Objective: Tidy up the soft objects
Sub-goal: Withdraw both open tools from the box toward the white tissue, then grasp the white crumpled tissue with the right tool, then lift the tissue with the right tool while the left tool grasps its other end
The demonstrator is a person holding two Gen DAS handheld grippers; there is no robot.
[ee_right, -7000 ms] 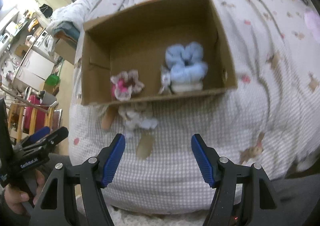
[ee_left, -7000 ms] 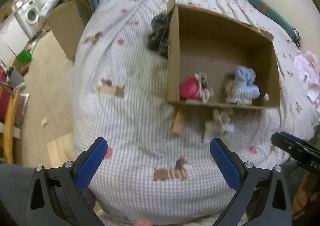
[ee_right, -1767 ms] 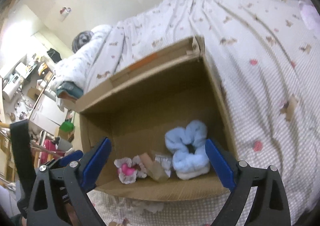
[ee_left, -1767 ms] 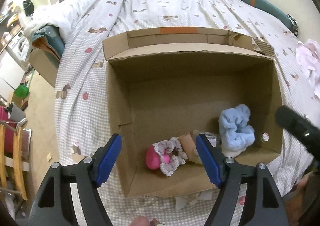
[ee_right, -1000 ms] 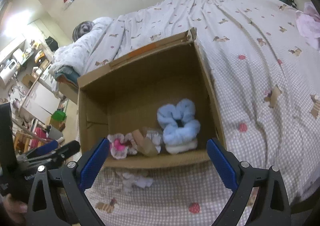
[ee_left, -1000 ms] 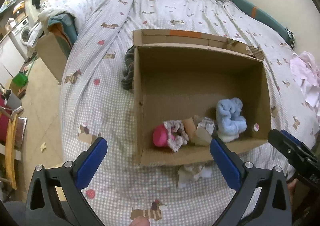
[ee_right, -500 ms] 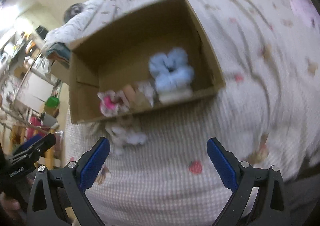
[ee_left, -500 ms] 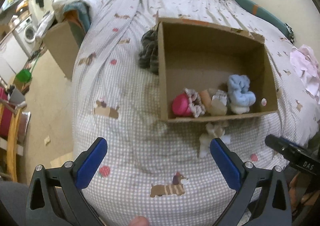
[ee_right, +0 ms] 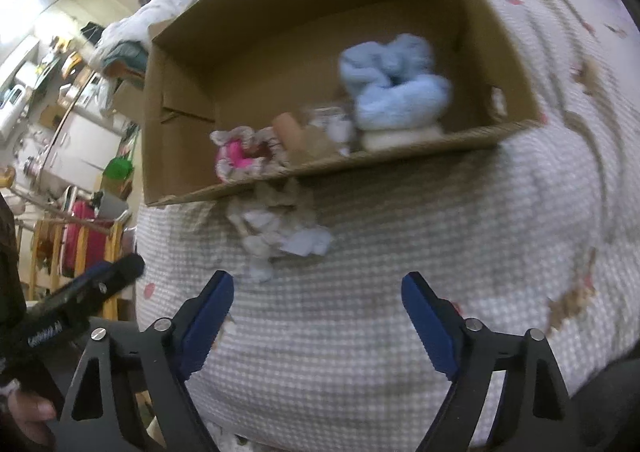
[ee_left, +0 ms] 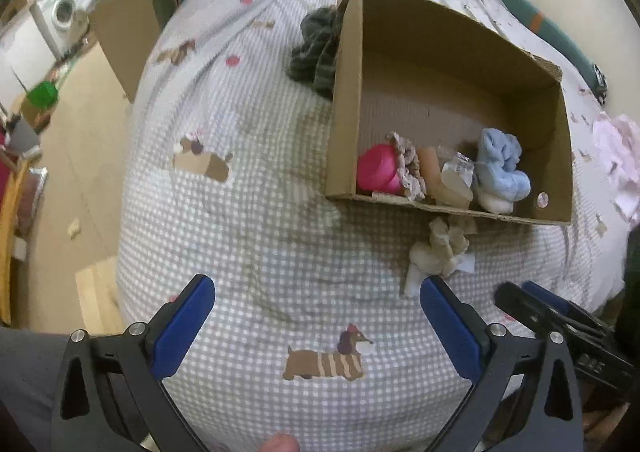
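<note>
Both grippers empty, blue pads wide apart: left gripper point(ee_left: 316, 306) over checked bedspread point(ee_left: 256, 236); right gripper point(ee_right: 316, 294) jaws just closing slightly, nothing between. Crumpled white-beige cloth bundle point(ee_right: 276, 230) lies frame centre, just outside near wall of brown cardboard box point(ee_right: 188, 156). Inside box along near wall: pink frilled scrunchie point(ee_right: 240, 154), fluffy light-blue scrunchie point(ee_right: 394, 82). Dark grey knit point(ee_left: 314, 48) beside box, upper centre of left view.

Left gripper point(ee_left: 318, 304) and right gripper point(ee_right: 318, 298) alike, black triangular-cutout arms, silver screws, ribbed blue pads point(ee_left: 448, 324), white lettering on one body
</note>
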